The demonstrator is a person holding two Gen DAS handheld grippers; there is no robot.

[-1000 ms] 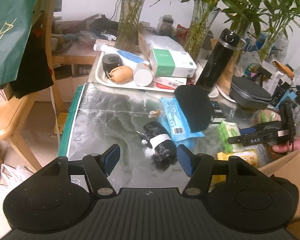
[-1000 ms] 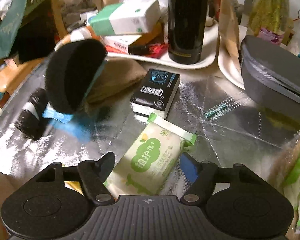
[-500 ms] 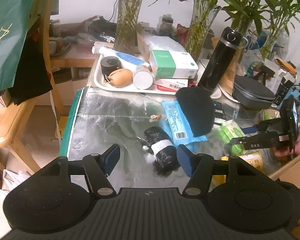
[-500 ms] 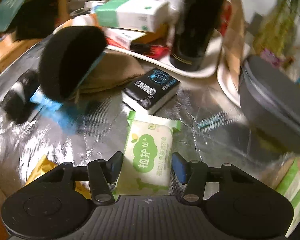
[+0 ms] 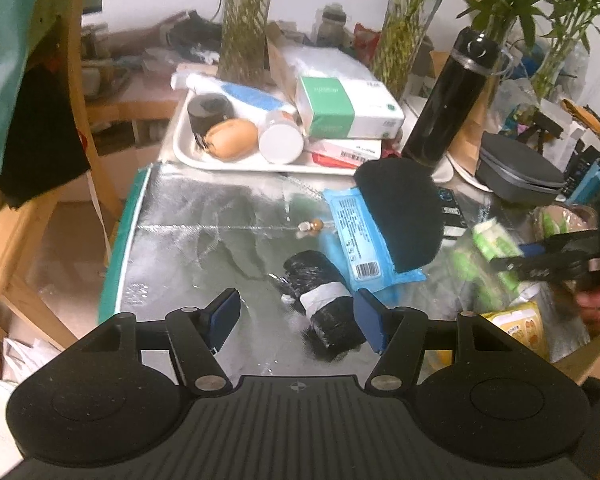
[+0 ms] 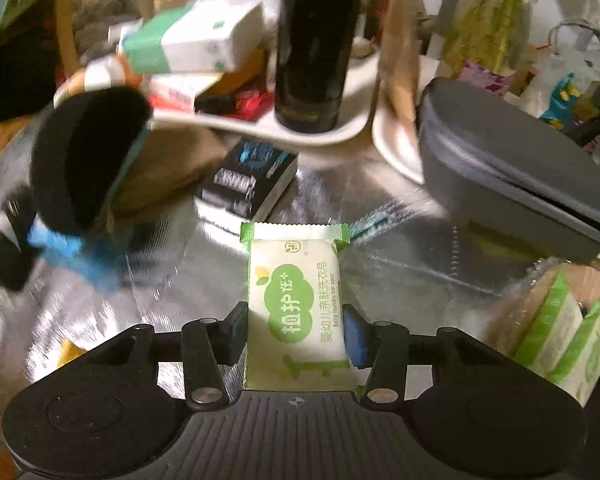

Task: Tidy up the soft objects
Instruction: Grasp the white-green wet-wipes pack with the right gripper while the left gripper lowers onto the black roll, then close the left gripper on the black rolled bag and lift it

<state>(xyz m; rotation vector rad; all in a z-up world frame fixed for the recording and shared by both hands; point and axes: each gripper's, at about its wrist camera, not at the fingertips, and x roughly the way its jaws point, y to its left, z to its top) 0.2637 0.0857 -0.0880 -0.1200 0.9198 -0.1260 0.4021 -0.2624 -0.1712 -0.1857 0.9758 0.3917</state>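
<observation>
Closing on the green soap pack [image 6: 296, 304], the right gripper [image 6: 296, 334] squeezes its sides to lift it; the left gripper [image 5: 298, 314] waits half open, holding nothing

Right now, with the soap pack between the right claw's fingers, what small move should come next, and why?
Probably finish closing, then lift. The right claw is closing on the green soap pack, whose sides already meet both pads. The pack looks gripped near its lower half, above the foil-covered table, so a gentle lift should free it. The left claw is open above the black roll.
</observation>
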